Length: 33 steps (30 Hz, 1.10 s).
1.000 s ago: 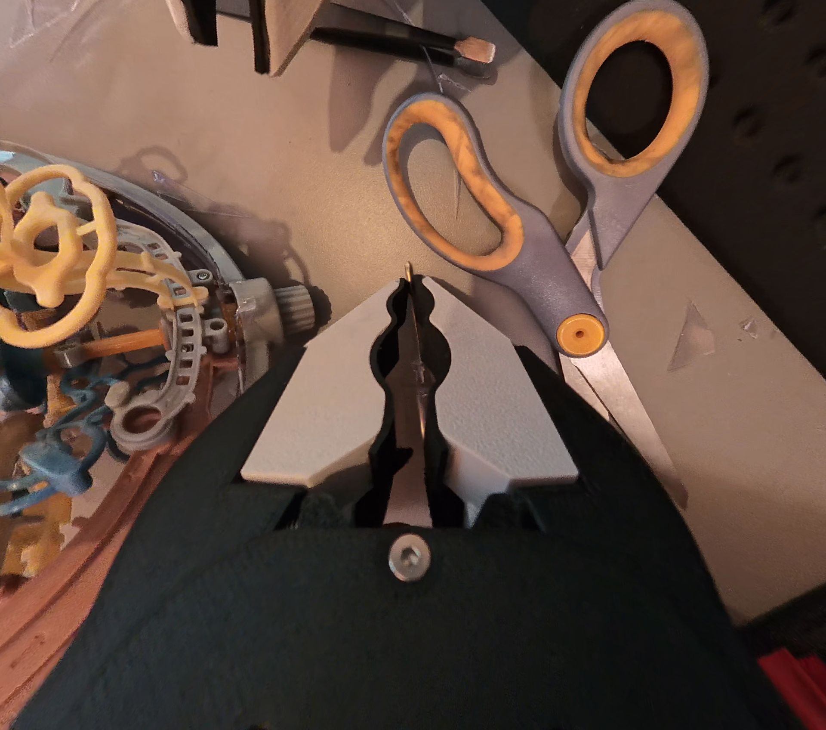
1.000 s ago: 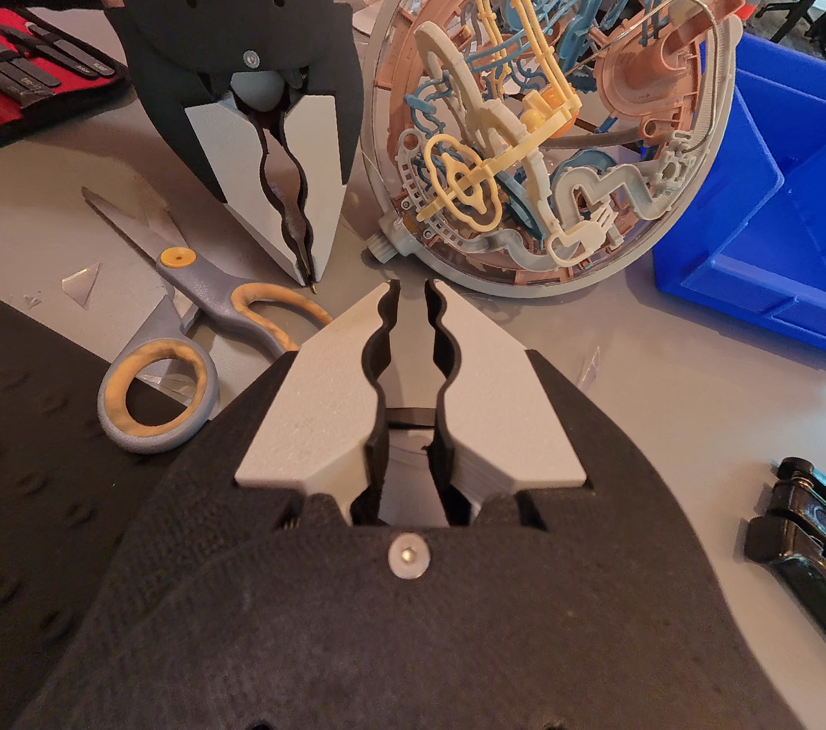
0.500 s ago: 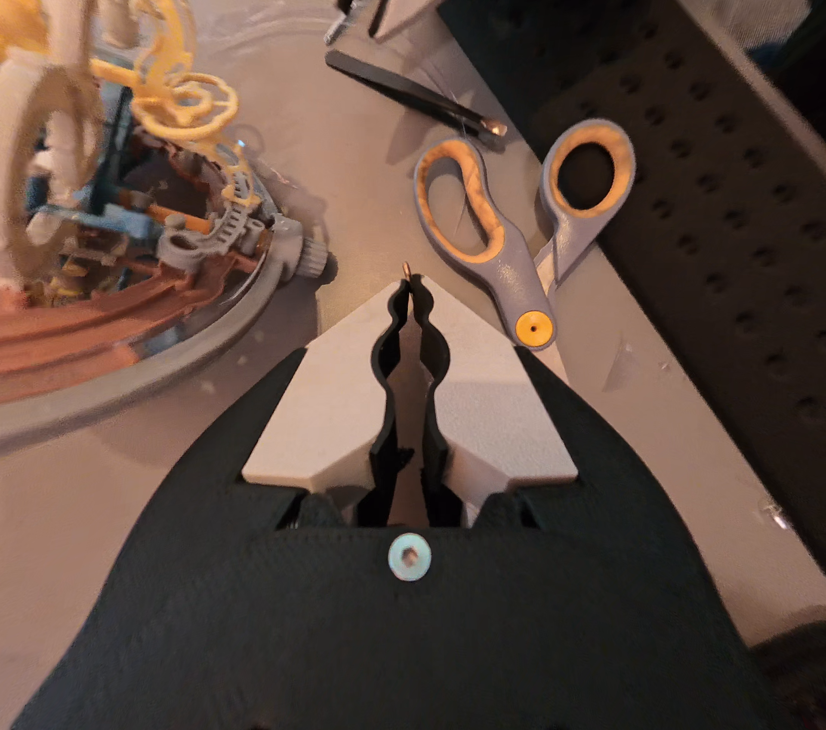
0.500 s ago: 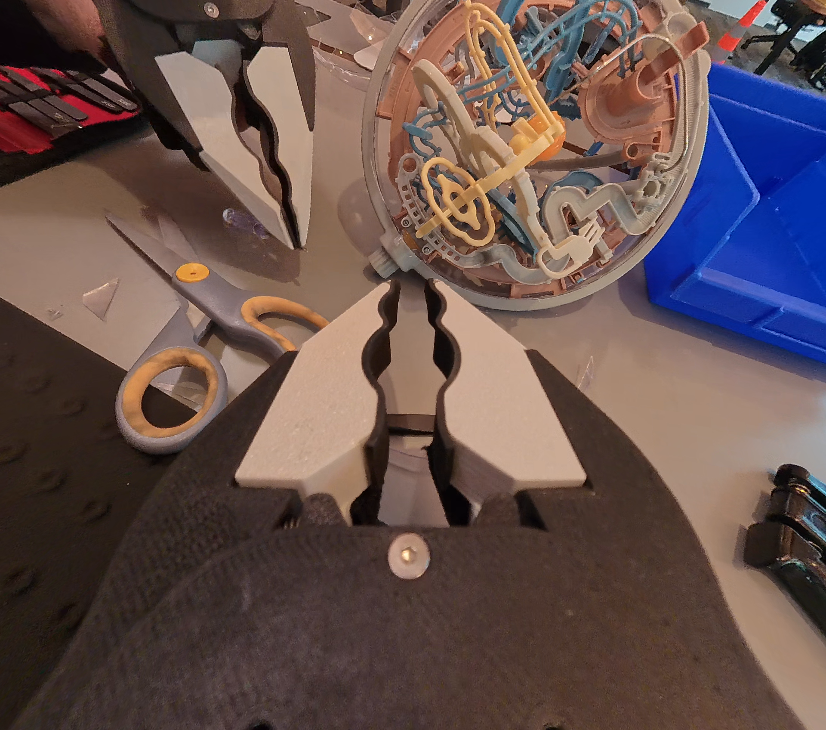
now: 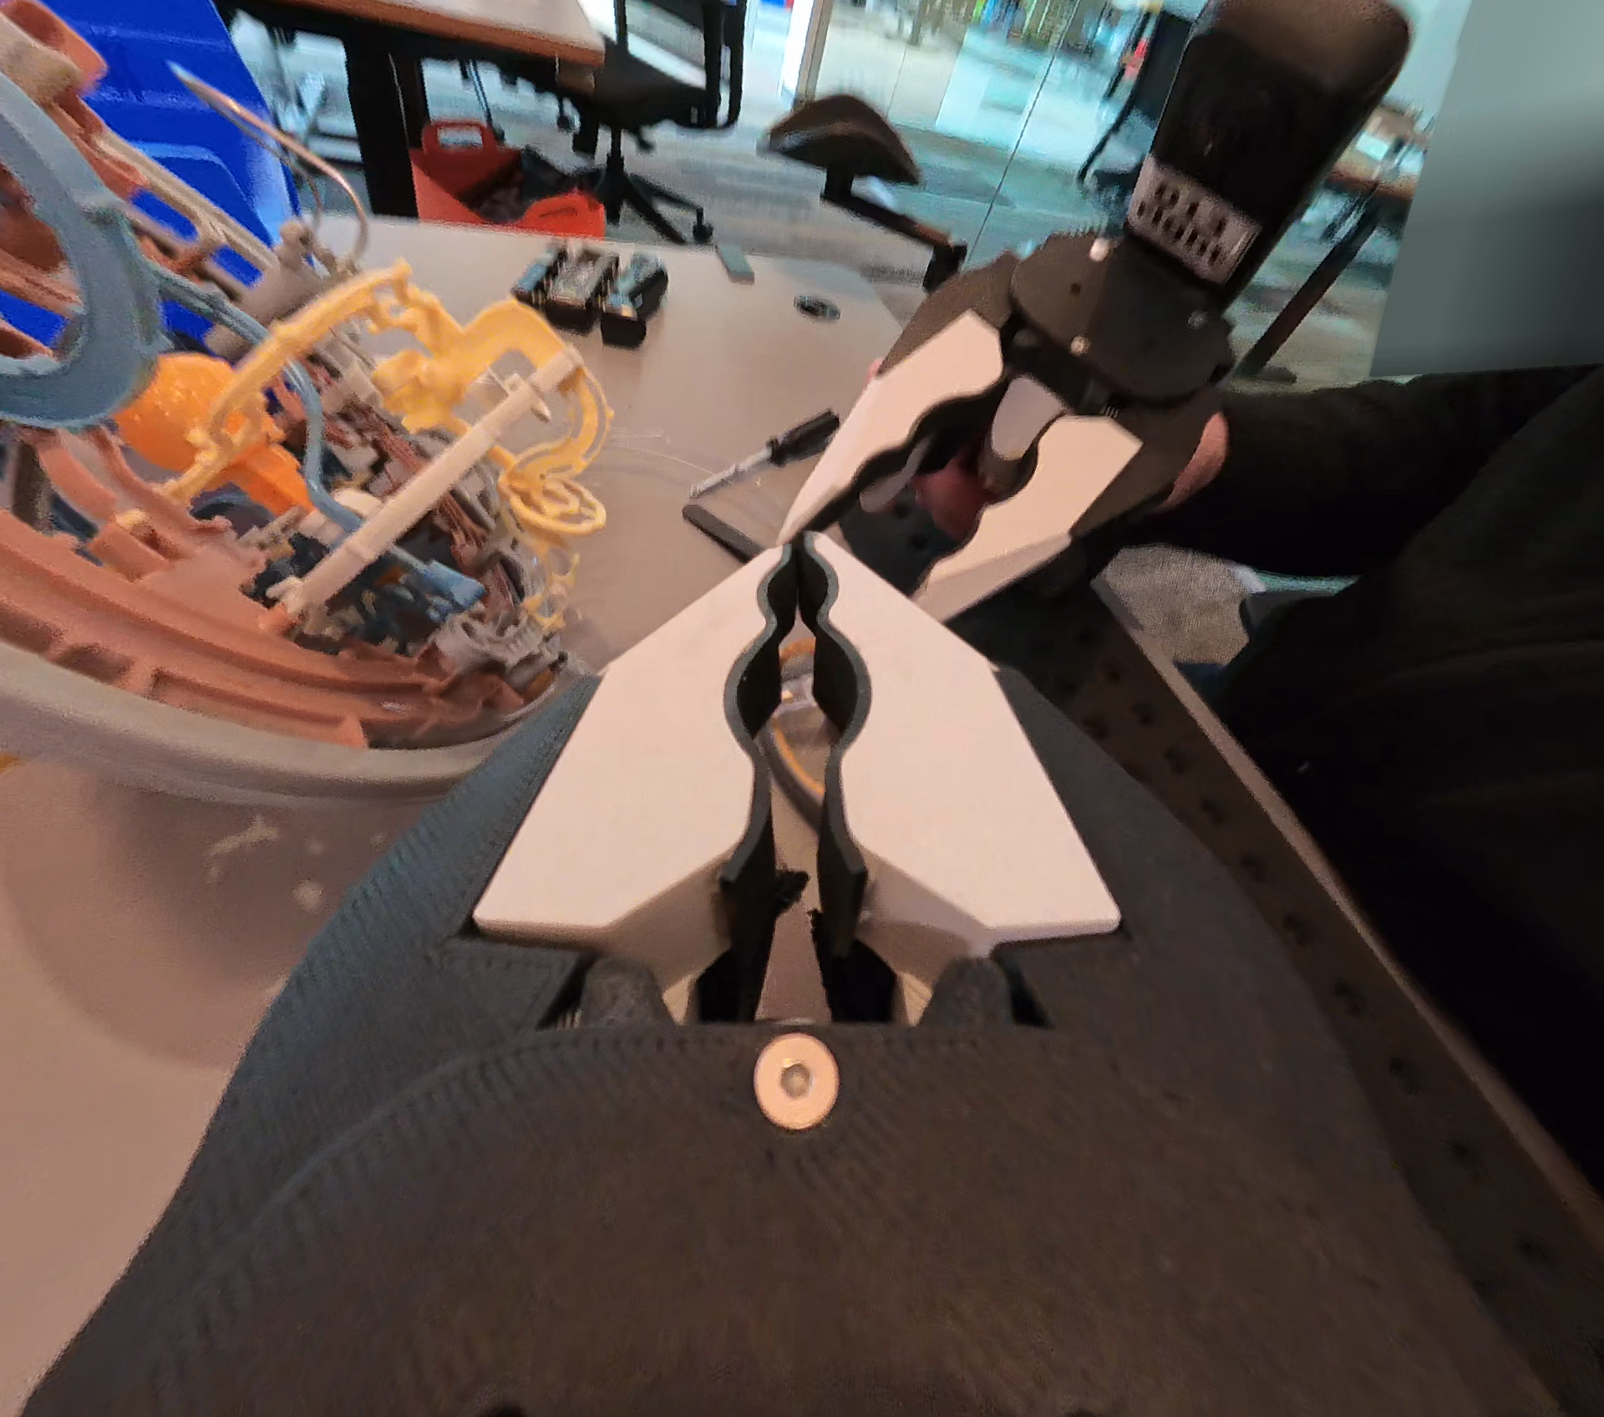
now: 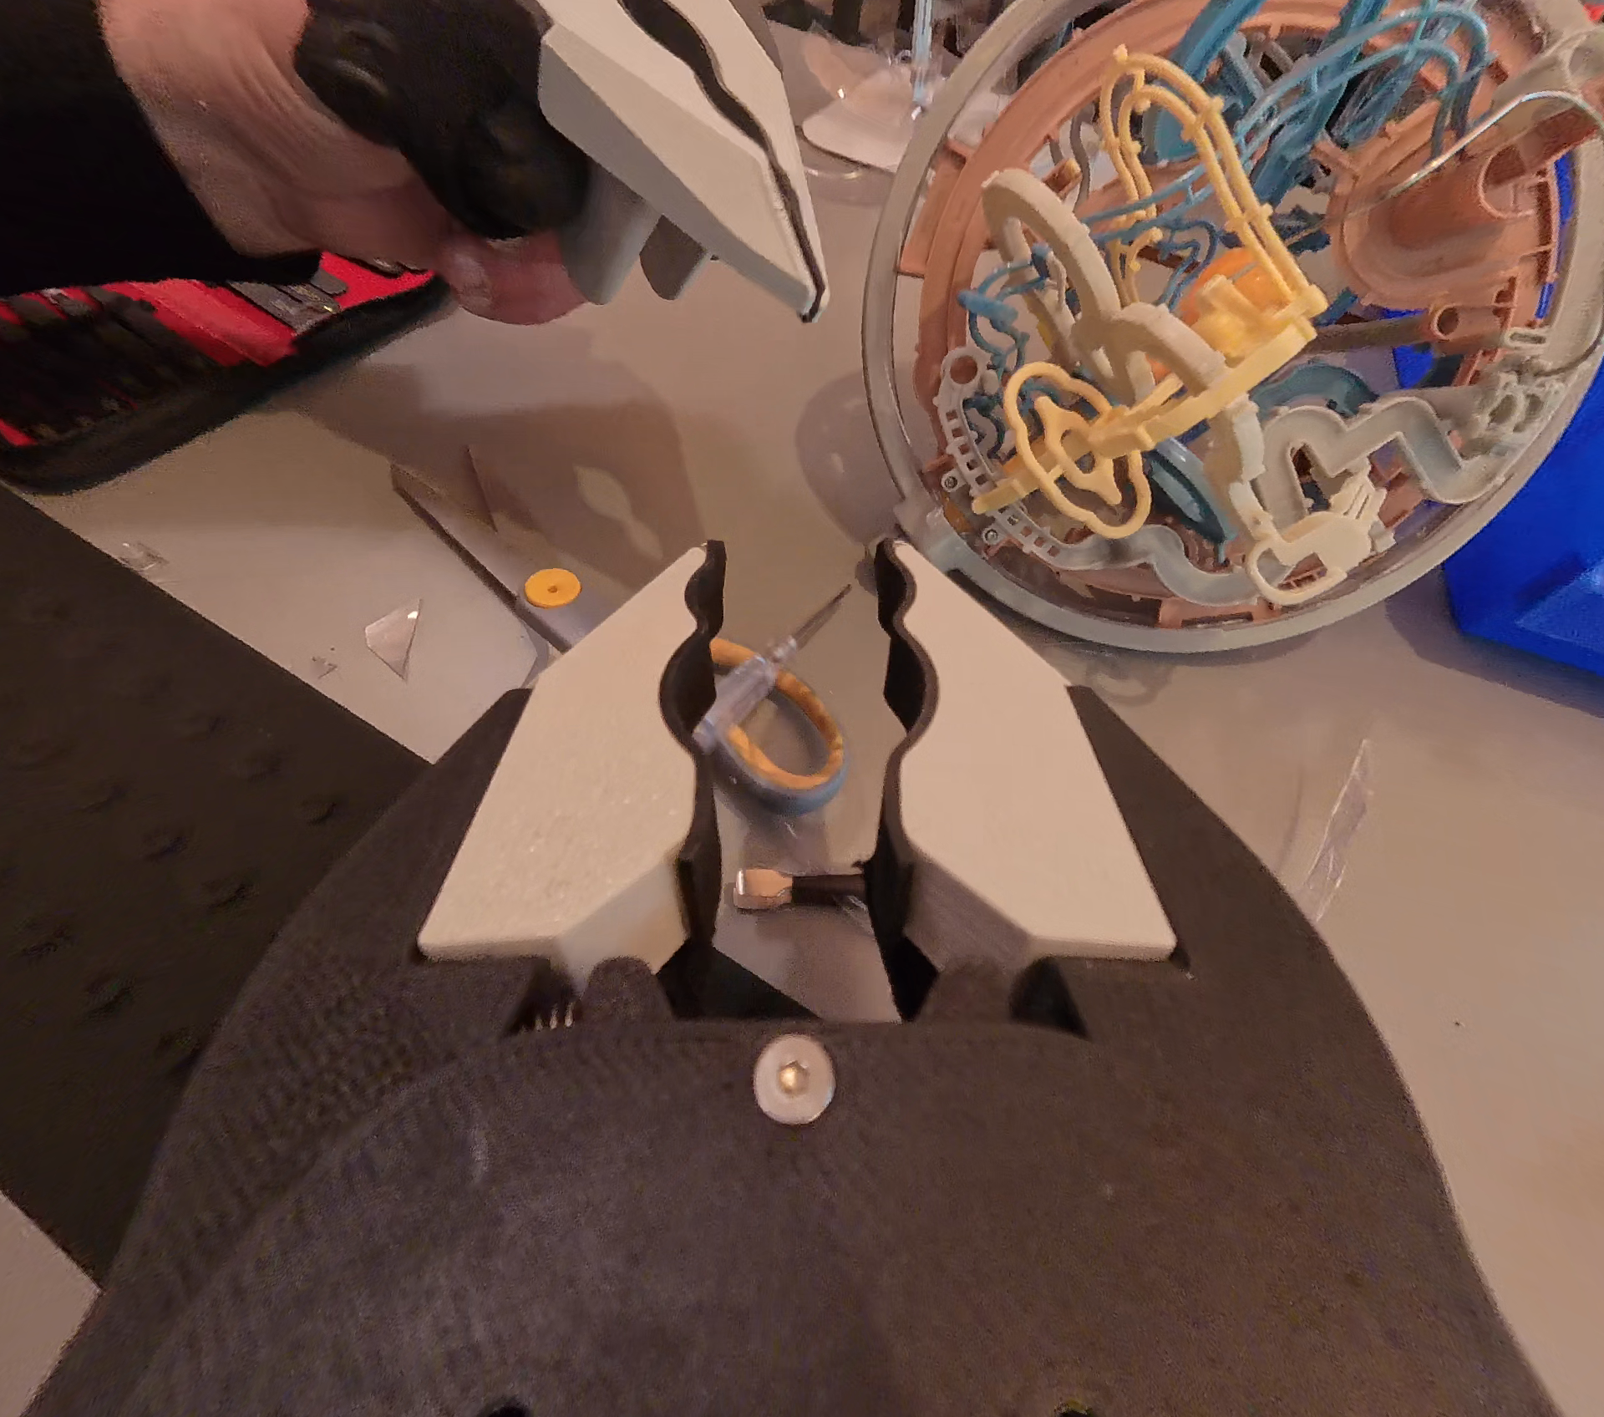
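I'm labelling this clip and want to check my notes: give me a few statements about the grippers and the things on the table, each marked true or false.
1. The right gripper has its jaws apart. True.
2. The left gripper holds the scissors. False: its jaws are closed with nothing visible between them; the scissors lie on the table.
3. The clear maze ball sits on the table beside a blue bin. True.
4. A small clear-handled screwdriver lies across a scissors handle. True.
5. The maze ball rests inside the blue bin. False: it stands on the table, outside the bin.
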Available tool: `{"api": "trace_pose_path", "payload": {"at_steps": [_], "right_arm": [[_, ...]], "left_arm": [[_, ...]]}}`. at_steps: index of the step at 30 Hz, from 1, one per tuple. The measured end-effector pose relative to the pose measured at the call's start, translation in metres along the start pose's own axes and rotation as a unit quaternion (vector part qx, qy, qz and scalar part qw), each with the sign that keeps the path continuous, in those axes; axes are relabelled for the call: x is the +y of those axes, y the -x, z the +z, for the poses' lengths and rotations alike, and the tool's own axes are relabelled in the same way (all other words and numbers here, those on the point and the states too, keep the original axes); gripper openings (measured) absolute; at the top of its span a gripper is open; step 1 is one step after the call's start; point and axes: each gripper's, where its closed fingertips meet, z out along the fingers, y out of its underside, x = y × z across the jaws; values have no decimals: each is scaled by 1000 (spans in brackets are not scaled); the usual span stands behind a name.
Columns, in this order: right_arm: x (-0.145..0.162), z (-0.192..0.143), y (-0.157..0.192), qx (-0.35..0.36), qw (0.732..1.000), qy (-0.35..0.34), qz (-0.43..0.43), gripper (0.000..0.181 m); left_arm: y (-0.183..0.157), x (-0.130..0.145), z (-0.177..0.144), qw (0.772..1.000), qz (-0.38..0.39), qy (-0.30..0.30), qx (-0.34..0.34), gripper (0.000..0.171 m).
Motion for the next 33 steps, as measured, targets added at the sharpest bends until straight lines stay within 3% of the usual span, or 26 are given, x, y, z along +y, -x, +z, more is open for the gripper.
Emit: {"api": "trace_pose_path", "payload": {"at_steps": [4, 8, 12, 14, 16, 22, 26, 28, 33], "right_arm": [[-3, -13, -10, 4, 999, -20, 30, 31], [0, -33, -22, 13, 998, -38, 52, 29], [8, -41, -29, 24, 998, -25, 52, 28], [10, -44, -32, 27, 998, -25, 56, 28], [12, -47, -36, 31, 997, -26, 60, 28], [12, -51, -40, 26, 996, -39, 78, 26], [13, -50, -40, 16, 995, -41, 87, 25], [12, -51, -41, 13, 995, -45, 92, 25], [9, -56, -42, 8, 993, -62, 103, 24]], "left_arm": [[-1, 34, 9, 994, 26, 108, -9, 1], [-8, 50, 19, 976, 141, 165, -5, 31], [9, 57, 37, 944, 228, 237, -32, 45], [22, 62, 47, 931, 237, 271, -56, 40], [25, 74, 54, 930, 196, 307, -48, 27], [37, 91, 54, 940, 95, 310, -101, 31], [39, 99, 52, 947, 44, 298, -111, 18], [40, 100, 51, 946, 50, 303, -107, 1], [38, 100, 54, 938, 109, 306, -126, 0]]}}
